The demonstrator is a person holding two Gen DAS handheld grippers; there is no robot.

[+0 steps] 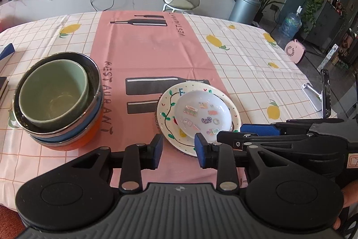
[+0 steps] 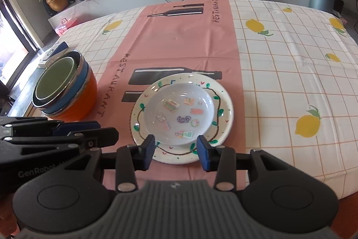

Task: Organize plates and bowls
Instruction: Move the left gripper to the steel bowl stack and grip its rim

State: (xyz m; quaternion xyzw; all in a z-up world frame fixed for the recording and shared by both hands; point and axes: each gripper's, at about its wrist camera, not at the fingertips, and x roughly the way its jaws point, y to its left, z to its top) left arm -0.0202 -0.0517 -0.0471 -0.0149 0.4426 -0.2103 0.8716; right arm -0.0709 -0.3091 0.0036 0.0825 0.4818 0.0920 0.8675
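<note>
A small white dish with stickers (image 1: 202,114) (image 2: 179,114) sits on a larger white plate with a painted vine rim (image 1: 165,113) (image 2: 223,109) on the pink runner. To the left is a nested bowl stack: a green bowl (image 1: 53,93) (image 2: 54,77) inside a steel-rimmed blue bowl (image 1: 89,124) (image 2: 82,77), on an orange bowl (image 1: 89,136) (image 2: 80,100). My left gripper (image 1: 179,150) is open and empty just in front of the plate. My right gripper (image 2: 175,153) is open and empty over the plate's near rim; it also shows in the left wrist view (image 1: 257,130).
The table has a lemon-print checked cloth (image 2: 290,73) with a pink runner (image 2: 179,44). A blue-and-white box (image 2: 56,50) lies behind the bowls at the left edge. A phone stand (image 1: 322,95) is at the right edge. A stool (image 1: 181,2) stands beyond the far edge.
</note>
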